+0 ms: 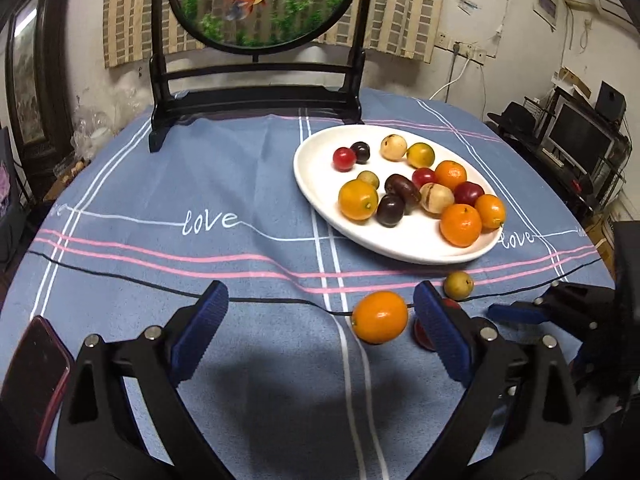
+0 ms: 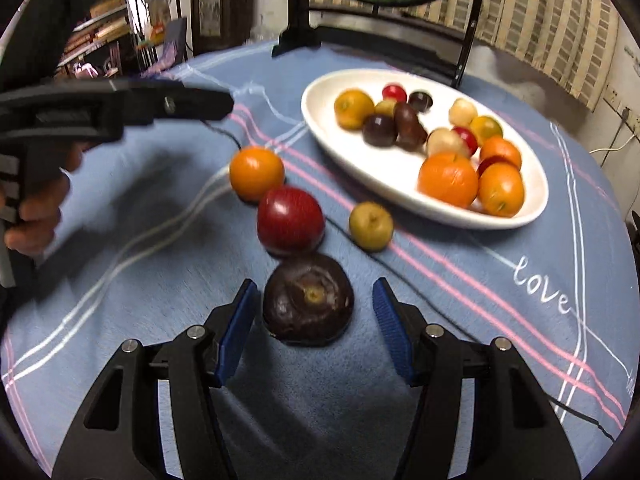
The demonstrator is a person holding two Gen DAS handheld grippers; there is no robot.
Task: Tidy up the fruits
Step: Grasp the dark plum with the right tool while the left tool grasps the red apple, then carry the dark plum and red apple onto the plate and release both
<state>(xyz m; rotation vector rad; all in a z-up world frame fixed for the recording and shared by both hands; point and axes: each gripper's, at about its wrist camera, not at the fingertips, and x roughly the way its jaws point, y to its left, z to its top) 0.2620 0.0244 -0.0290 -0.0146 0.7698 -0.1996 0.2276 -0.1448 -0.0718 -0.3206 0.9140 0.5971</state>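
Right hand-held gripper unclenched, jaws either side of the dark purple round fruit on the blue-clothed tabletop — I centre, then squeeze gently; left hand-held gripper spread wide, empty.

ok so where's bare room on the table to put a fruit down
Bare cloth lies left of the white plate, between the dark wooden stand and the left gripper. On the plate, only the near-left rim is free. It is crowded at the loose orange, red fruit, green-yellow fruit and dark purple fruit.
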